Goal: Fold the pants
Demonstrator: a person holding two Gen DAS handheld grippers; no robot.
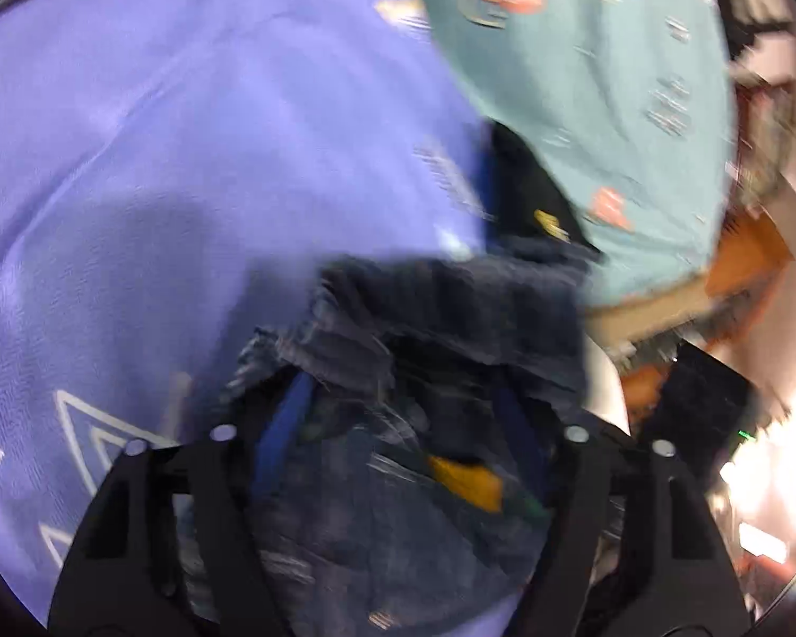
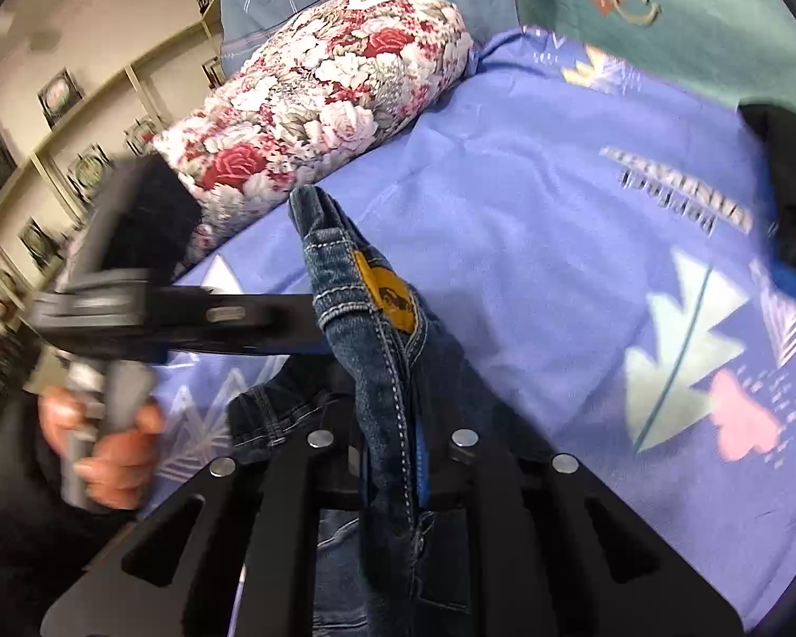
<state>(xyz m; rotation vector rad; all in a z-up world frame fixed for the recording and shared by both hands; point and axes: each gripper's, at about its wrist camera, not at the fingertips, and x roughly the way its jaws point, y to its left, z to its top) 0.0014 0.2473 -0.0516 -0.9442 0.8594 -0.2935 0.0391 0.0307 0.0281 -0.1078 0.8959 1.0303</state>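
The pants are dark blue jeans [image 2: 377, 350] with an orange waistband patch [image 2: 390, 292]. My right gripper [image 2: 398, 456] is shut on the waistband and holds it up over a blue patterned bedsheet [image 2: 530, 244]. In the left wrist view the jeans [image 1: 430, 371] bunch between my left gripper's [image 1: 403, 424] blue pads, and the orange patch [image 1: 467, 480] shows there. The view is blurred. The left gripper with the hand holding it also shows at the left of the right wrist view [image 2: 132, 286].
A floral pillow [image 2: 323, 101] lies at the head of the bed. A teal patterned cover [image 1: 610, 79] lies beyond the blue sheet. A dark garment [image 1: 530, 186] lies on the bed ahead. Wall shelves [image 2: 53, 159] stand at the left.
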